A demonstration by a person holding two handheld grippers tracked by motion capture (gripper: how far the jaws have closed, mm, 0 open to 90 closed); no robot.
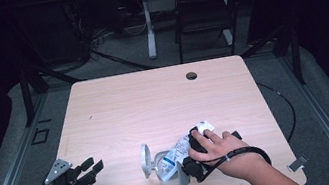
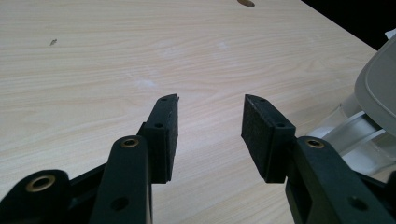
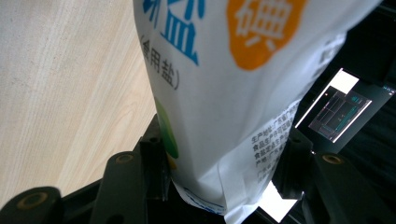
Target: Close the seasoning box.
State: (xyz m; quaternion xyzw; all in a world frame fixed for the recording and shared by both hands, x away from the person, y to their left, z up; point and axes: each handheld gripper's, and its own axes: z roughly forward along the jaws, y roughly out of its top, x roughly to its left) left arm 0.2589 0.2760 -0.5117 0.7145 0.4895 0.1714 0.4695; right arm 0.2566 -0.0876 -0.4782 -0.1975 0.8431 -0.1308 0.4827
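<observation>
A white salt bag [image 1: 178, 152] with blue print lies slanted near the table's front edge, its lower end in the mouth of a clear plastic container [image 1: 161, 170] with a hinged grey lid [image 1: 146, 160] standing open. My right gripper [image 1: 194, 139], under the person's hand, is shut on the bag's upper end. In the right gripper view the bag [image 3: 233, 84] rises between both jaws of the right gripper [image 3: 224, 140]. My left gripper [image 1: 94, 166] rests at the front left, open, with nothing between its jaws [image 2: 210, 100]. The lid [image 2: 378, 88] shows at its right.
The light wooden table [image 1: 154, 104] has a cable hole [image 1: 191, 76] near its far edge. A black chair [image 1: 202, 10] and a white desk leg [image 1: 149, 29] stand beyond the table. A cable [image 1: 246, 152] loops around the right wrist.
</observation>
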